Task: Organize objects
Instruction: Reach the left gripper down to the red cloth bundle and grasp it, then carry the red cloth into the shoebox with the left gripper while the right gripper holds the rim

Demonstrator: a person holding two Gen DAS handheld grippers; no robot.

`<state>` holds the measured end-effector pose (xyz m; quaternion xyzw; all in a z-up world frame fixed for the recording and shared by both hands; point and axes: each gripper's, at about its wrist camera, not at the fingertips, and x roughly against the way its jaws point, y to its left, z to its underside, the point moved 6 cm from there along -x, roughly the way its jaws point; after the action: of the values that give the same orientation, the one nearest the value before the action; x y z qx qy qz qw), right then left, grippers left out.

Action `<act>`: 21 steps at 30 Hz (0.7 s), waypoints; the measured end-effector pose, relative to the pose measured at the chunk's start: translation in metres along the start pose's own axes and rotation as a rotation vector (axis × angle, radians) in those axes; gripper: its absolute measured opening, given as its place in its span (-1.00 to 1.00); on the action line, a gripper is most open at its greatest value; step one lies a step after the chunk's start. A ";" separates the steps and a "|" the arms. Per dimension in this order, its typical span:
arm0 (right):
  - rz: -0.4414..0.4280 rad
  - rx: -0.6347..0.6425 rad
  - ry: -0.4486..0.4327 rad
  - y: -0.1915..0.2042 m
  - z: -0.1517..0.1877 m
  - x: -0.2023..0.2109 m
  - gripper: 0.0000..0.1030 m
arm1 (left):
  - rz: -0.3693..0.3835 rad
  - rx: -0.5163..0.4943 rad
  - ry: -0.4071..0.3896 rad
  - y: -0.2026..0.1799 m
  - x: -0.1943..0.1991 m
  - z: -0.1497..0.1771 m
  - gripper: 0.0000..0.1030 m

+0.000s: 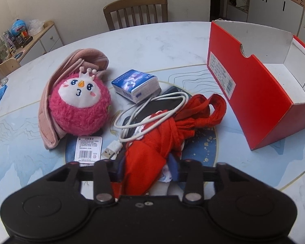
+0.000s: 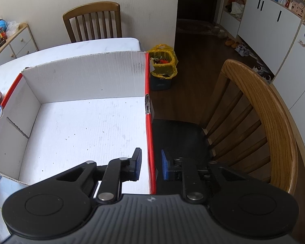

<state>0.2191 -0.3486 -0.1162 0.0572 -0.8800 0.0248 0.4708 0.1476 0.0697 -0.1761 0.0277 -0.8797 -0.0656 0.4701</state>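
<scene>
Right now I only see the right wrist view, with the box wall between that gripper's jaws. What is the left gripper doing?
Observer: The left gripper is over a red cloth bundle, which runs between its jaws. The pads are hidden, so I cannot confirm a grip.
Operator: What else is waiting outside the box?
Observer: A pink plush toy, a tissue pack and a white USB cable, all on the table.
Operator: Anything tangled with the cloth?
Observer: The cable drapes over part of the bundle.
</scene>
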 end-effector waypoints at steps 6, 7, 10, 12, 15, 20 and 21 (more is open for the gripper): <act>0.005 0.014 -0.002 0.002 0.000 -0.002 -0.83 | 0.045 0.054 -0.012 -0.003 0.014 -0.004 -0.57; 0.007 0.013 -0.003 0.001 0.000 -0.002 -0.85 | 0.057 0.069 -0.013 -0.004 0.017 -0.005 -0.60; -0.003 0.003 0.000 0.000 0.000 -0.003 -0.86 | 0.097 0.117 -0.023 -0.006 0.028 -0.008 -0.63; -0.005 0.007 0.000 0.001 -0.001 -0.002 -0.86 | 0.122 0.147 -0.033 -0.009 0.036 -0.011 -0.63; -0.007 0.003 -0.002 0.000 0.000 -0.002 -0.86 | 0.128 0.160 -0.063 -0.014 0.050 -0.017 -0.63; -0.016 -0.008 -0.006 -0.001 0.000 -0.002 -0.86 | 0.130 0.155 -0.123 -0.028 0.076 -0.032 -0.63; -0.017 -0.009 -0.008 -0.001 0.000 -0.002 -0.86 | 0.126 0.152 -0.135 -0.031 0.081 -0.035 -0.63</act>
<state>0.2199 -0.3500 -0.1176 0.0629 -0.8815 0.0166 0.4677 0.1316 0.0272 -0.0948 0.0037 -0.9119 0.0293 0.4094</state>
